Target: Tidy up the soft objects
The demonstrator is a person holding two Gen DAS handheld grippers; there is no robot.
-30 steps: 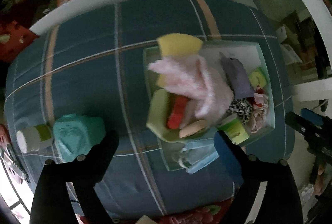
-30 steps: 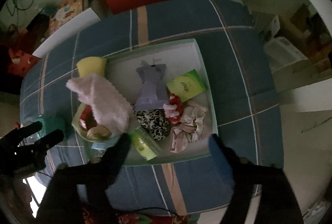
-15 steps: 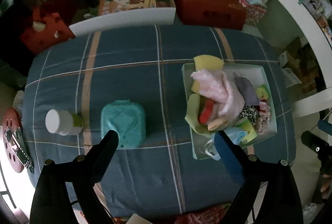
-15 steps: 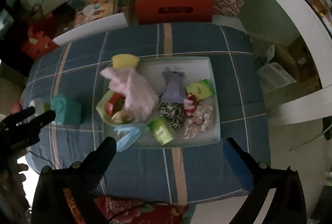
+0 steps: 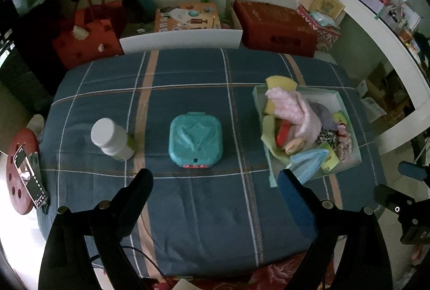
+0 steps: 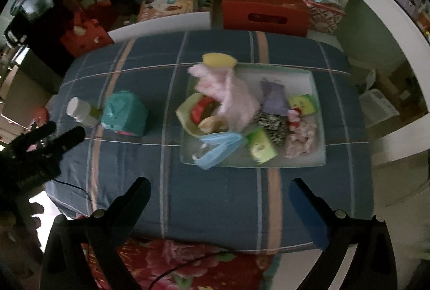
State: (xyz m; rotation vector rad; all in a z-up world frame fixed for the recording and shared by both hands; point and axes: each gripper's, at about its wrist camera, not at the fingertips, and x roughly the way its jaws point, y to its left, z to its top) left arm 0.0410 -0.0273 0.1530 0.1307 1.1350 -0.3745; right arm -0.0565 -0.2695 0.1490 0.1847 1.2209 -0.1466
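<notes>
A pink plush (image 6: 228,93) blurs, hiding the tray's (image 6: 309,75) contents beneath.

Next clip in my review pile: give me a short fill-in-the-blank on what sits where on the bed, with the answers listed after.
1. The teal box sits on the blanket between the white-capped bottle and the ____.
2. The pink fluffy cloth lies ____ the tray.
3. The left tongs and right tongs both hold ____.
4. The yellow sponge sits at the tray's ____ corner.

Answers: tray; inside; nothing; far left
</notes>
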